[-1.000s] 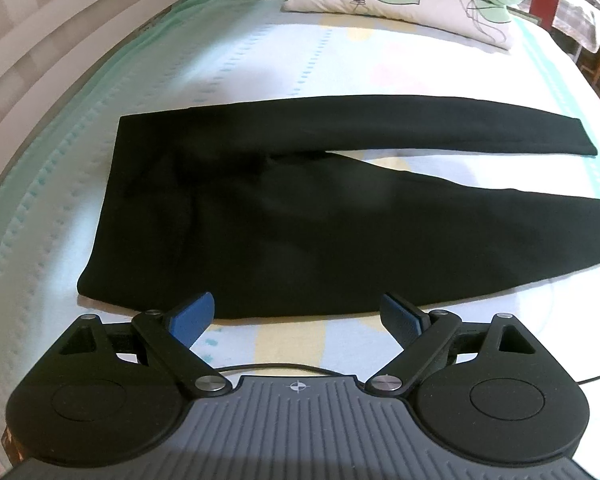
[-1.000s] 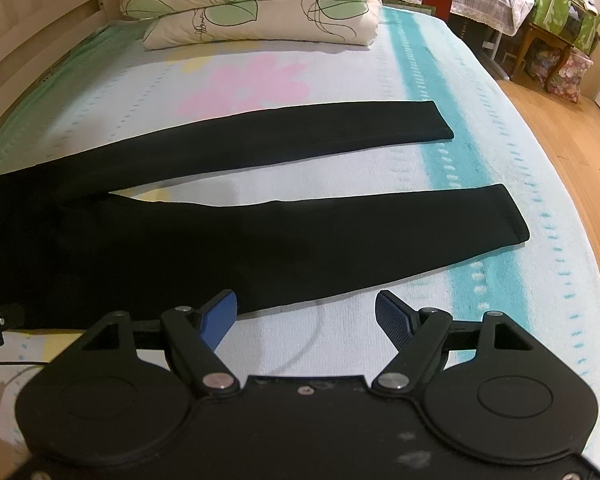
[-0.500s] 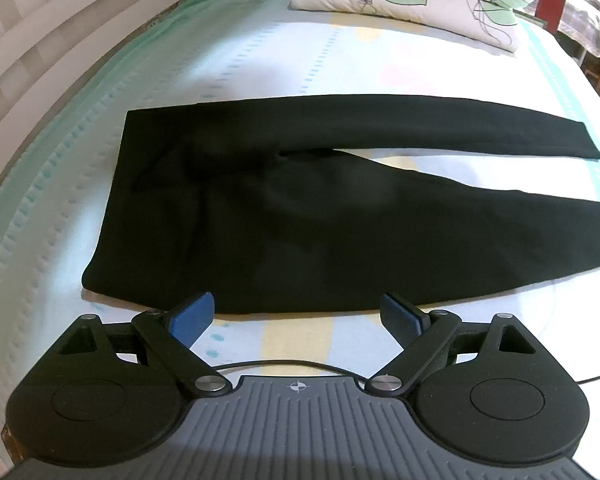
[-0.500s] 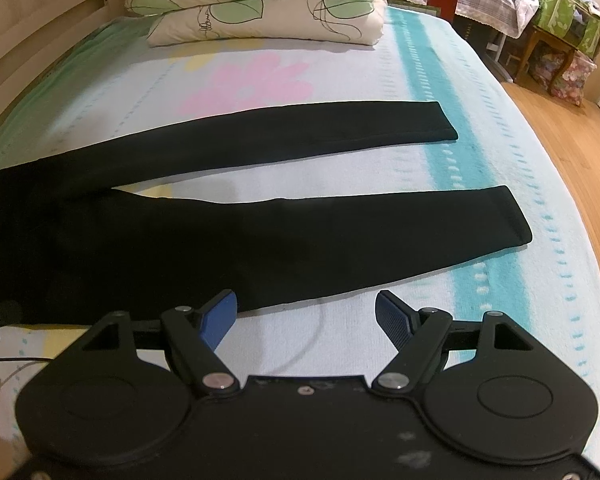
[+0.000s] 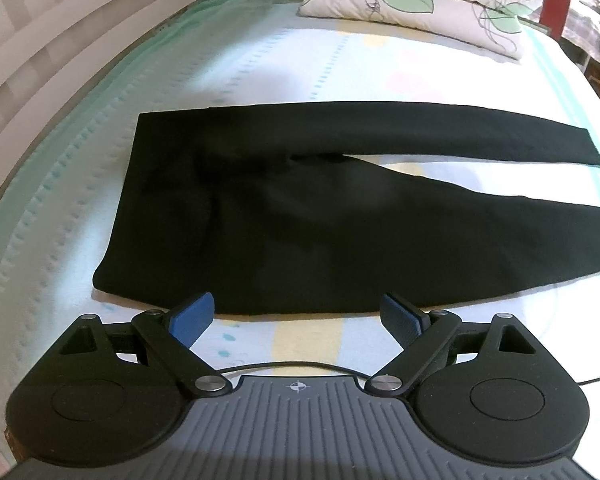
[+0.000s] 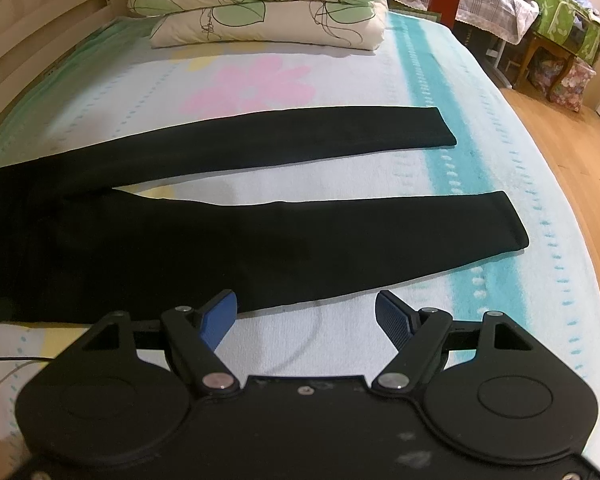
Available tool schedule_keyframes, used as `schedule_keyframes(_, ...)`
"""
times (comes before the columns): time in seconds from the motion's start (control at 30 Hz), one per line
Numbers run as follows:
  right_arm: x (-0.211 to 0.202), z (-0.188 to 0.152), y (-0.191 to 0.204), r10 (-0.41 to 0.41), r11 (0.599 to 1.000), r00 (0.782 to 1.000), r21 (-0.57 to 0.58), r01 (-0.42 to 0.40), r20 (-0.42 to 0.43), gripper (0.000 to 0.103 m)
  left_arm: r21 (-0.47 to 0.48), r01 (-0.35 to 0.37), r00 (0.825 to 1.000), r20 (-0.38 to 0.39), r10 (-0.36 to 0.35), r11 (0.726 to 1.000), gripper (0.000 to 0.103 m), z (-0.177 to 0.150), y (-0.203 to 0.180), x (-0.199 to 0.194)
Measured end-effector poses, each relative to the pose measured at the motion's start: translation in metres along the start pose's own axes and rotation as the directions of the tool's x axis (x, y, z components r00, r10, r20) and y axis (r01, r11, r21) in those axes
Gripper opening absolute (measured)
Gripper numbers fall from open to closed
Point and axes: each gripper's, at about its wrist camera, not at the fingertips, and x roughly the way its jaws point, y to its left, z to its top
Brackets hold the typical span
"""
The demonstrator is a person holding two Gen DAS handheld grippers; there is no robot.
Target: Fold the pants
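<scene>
Because the pants (image 5: 300,216) lie flat at twelve o'clock with legs splayed toward three, I hold my left gripper (image 5: 296,314) and right gripper (image 6: 306,312) wide apart, empty, beside the near edge for a two-point pinch.

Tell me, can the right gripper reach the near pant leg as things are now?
Probably yes: the right gripper is open, the near leg lies flat just ahead, and nothing lies between them.

I log: black pants (image 6: 204,236); pale sheet (image 6: 480,128), pink flower, teal stripe; cream pillows (image 6: 260,12), green leaves; blue fingertips (image 6: 216,318).
</scene>
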Motion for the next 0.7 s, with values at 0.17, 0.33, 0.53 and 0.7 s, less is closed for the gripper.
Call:
schedule_keyframes(0.17, -0.002, -0.001, 0.001, 0.002, 1.000, 1.000, -0.007, -0.002, 0.004, 0.081, -0.001, -0.005, 1.000, 0.008, 0.005, 1.000, 0.091, -0.001, 0.002, -0.002)
schedule_keyframes(0.33, -0.002, -0.001, 0.000, 0.004, 1.000, 1.000, -0.012, -0.004, 0.002, 0.081, -0.001, -0.008, 1.000, 0.019, 0.008, 1.000, 0.091, -0.003, 0.003, -0.007)
schedule_keyframes(0.53, -0.003, -0.001, 0.001, 0.005, 1.000, 1.000, -0.021, -0.005, 0.004, 0.081, -0.008, 0.000, 1.000, 0.025, 0.000, 1.000, 0.091, -0.003, 0.009, -0.011)
schedule_keyframes(0.7, -0.007, -0.003, 0.000, 0.018, 1.000, 1.000, -0.020, -0.017, 0.020, 0.081, 0.001, 0.026, 0.996, 0.080, -0.026, 1.000, 0.089, -0.004, 0.016, -0.027)
